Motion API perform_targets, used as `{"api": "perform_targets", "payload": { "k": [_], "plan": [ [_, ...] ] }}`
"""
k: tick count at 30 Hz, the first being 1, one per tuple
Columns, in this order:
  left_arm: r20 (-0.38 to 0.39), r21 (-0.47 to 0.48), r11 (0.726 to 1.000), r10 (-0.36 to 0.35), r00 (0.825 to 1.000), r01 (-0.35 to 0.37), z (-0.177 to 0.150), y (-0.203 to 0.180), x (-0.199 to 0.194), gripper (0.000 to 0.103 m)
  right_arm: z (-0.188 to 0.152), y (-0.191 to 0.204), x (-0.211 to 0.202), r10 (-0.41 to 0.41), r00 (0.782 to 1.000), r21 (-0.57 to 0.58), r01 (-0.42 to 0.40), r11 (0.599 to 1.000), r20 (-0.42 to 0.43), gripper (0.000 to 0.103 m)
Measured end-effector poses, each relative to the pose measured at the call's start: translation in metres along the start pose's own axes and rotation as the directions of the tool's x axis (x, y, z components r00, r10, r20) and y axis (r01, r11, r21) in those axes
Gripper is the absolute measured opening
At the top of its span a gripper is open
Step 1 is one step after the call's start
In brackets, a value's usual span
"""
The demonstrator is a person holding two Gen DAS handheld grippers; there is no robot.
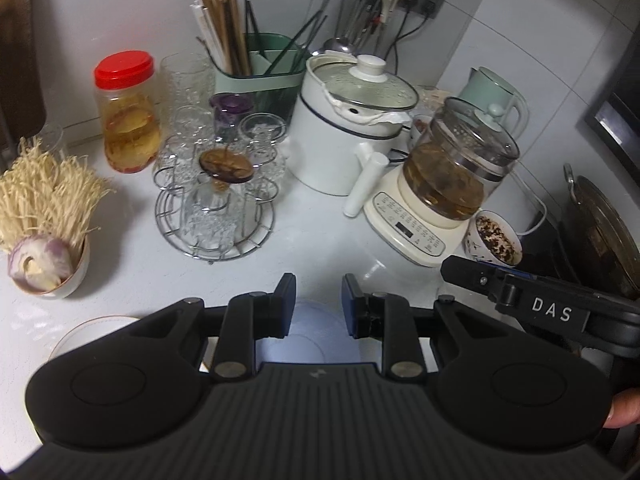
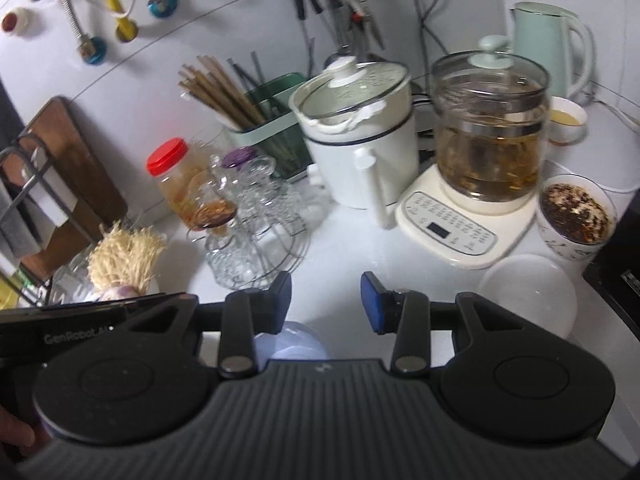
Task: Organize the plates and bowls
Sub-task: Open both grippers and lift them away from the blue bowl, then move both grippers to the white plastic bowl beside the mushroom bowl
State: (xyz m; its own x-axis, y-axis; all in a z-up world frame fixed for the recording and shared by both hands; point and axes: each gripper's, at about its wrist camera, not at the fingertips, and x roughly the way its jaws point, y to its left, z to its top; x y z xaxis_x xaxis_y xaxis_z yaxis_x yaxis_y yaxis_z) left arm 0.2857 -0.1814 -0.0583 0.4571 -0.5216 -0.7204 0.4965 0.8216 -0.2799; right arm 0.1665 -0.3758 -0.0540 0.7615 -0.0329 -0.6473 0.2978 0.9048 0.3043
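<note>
Where the right claw (image 1: 448, 268) enters, its arm reads "DAS".

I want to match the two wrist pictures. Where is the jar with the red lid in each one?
Left wrist view: the jar with the red lid stands upper left, beside the clear glasses.
Right wrist view: the jar stands left of centre, behind the glasses.
Shared landmark: the white cooker, right of the jar in both.
</note>
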Motion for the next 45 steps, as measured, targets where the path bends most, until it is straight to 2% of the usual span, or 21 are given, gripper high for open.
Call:
{"api": "perform_targets", "payload": {
  "k": [8, 26, 34, 45],
  "plan": [
    [-0.007, 0.048, 0.998, -0.044, 0.999, 0.044, 0.003, -0.022, 0.01, 0.029, -0.001, -0.018, -0.014, -0.052, 0.998, 0.039, 0.051, 0.998, 0.038, 0.042],
    [-0.049, 0.124, 0.986, -0.108, 0.993, 0.113, 0.008, -0.061, 0.037, 0.029, -0.002, -0.058, -0.029, -0.148, 0.987, 0.118, 0.14, 0.983, 0.064, 0.042],
    [-0.101, 0.154, 0.975, -0.145, 0.984, 0.16, 0.009, -0.082, 0.058, 0.029, -0.006, -0.083, -0.037, -0.218, 0.975, 0.181, 0.205, 0.962, 0.054, 0.042],
    [-0.169, 0.183, 0.963, -0.166, 0.972, 0.196, 0.011, -0.11, 0.094, 0.038, -0.009, -0.117, -0.029, -0.264, 0.965, 0.238, 0.256, 0.937, 0.002, 0.042]
  ]
}}
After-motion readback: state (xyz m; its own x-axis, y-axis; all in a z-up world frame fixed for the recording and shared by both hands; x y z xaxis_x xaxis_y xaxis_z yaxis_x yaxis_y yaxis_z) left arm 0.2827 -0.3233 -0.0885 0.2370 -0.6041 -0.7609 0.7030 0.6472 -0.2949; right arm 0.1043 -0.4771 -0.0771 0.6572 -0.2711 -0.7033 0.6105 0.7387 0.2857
